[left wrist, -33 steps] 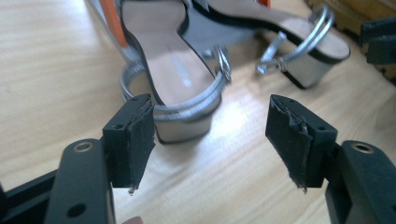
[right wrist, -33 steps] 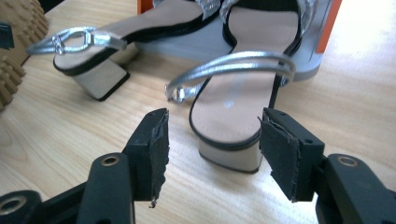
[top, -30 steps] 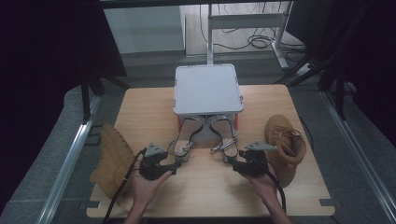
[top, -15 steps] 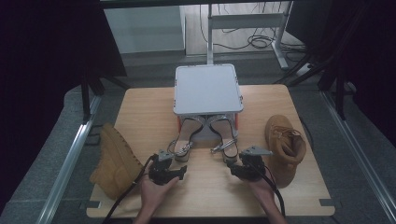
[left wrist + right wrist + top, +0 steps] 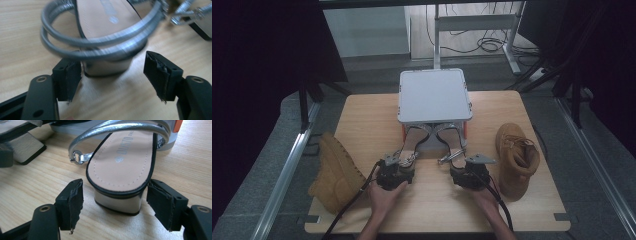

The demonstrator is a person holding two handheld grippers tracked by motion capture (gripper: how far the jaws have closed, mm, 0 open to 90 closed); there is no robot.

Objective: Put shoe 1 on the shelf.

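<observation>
Now I'm easing both grippers back from the box [image 5: 435,95]: right gripper [image 5: 113,197] just opening off its sandal [image 5: 122,167], left gripper [image 5: 112,72] gaping too, sandals released.

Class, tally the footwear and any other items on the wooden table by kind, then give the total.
Silver strappy sandals: 2, the left sandal and the right sandal
Tan boots: 2, the left boot and the right boot
Grey box: 1, the grey box
Total: 5
</observation>
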